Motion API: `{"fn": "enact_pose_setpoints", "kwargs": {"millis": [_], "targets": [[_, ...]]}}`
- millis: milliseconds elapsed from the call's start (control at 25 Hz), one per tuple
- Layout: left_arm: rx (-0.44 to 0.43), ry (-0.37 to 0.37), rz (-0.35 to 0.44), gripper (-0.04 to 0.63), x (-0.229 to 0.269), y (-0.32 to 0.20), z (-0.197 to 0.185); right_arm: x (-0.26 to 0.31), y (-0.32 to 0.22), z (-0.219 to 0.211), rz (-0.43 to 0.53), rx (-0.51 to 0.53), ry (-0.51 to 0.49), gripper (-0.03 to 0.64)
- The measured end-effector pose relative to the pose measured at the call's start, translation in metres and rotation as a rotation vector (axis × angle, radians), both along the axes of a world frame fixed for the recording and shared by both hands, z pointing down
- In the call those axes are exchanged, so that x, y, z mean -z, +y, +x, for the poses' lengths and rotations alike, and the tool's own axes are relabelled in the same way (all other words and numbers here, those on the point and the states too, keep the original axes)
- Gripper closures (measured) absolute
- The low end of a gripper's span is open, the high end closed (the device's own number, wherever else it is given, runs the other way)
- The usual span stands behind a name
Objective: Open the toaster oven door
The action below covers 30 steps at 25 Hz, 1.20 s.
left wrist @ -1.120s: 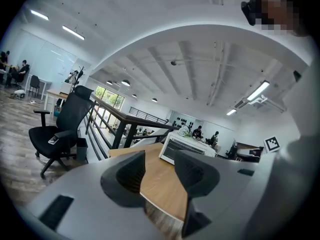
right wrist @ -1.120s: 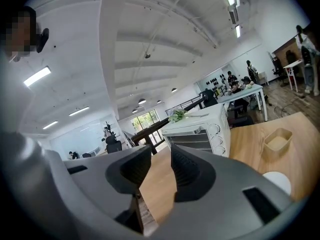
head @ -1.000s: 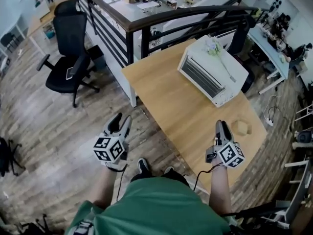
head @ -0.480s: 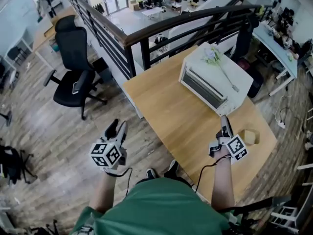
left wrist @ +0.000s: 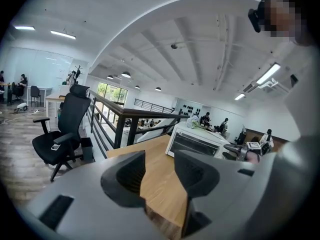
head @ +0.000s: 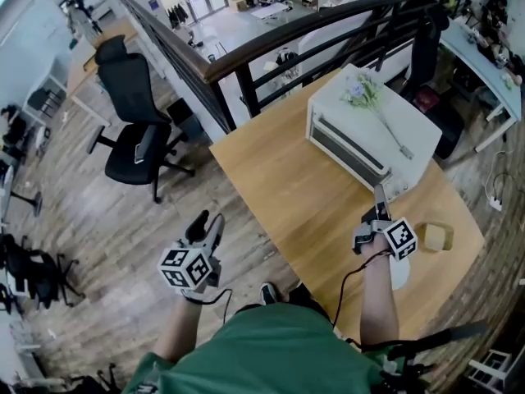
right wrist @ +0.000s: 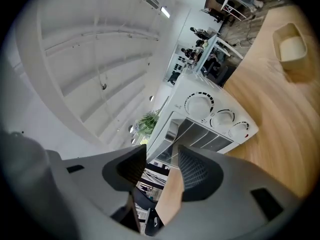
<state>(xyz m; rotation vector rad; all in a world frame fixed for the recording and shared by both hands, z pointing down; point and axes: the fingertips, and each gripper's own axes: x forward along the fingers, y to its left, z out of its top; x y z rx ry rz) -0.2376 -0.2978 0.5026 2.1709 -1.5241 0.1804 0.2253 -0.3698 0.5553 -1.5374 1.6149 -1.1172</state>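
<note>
The white toaster oven (head: 373, 130) stands at the far end of the wooden table (head: 287, 187) with its glass door (head: 346, 150) closed; artificial flowers (head: 362, 92) lie on top. My right gripper (head: 380, 193) is over the table, its tips close to the oven's front right corner, apart from it. Its jaws have just been opening and stand open with nothing between them. In the right gripper view the oven (right wrist: 210, 121) lies tilted ahead of the jaws (right wrist: 162, 166), knobs (right wrist: 199, 105) showing. My left gripper (head: 210, 220) hangs open over the floor left of the table; the oven (left wrist: 194, 142) is far ahead.
A small wooden box (head: 435, 236) sits on the table right of my right hand, with a white dish (head: 399, 273) near the table's edge. A black railing (head: 271, 43) runs behind the table. An office chair (head: 135, 130) stands on the floor at the left.
My right gripper has moved forward from the table's near edge towards the oven's front corner and rolled onto its side. The left gripper has drifted a little.
</note>
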Motion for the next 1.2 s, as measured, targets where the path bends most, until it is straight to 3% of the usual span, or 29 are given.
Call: {"fn": "enact_pose_setpoints", "kwargs": {"millis": [680, 840, 1200], "targets": [[0.011, -0.035, -0.052, 0.408, -0.015, -0.027, 0.029, -0.015, -0.064, 0.025, 0.007, -0.023, -0.046, 0.396], [0.010, -0.037, -0.056, 0.408, -0.016, -0.028, 0.030, -0.015, -0.064, 0.026, 0.008, -0.016, -0.046, 0.459], [0.002, -0.037, -0.065, 0.408, -0.017, -0.021, 0.031, -0.017, -0.053, 0.016, 0.016, -0.027, -0.081, 0.471]]}}
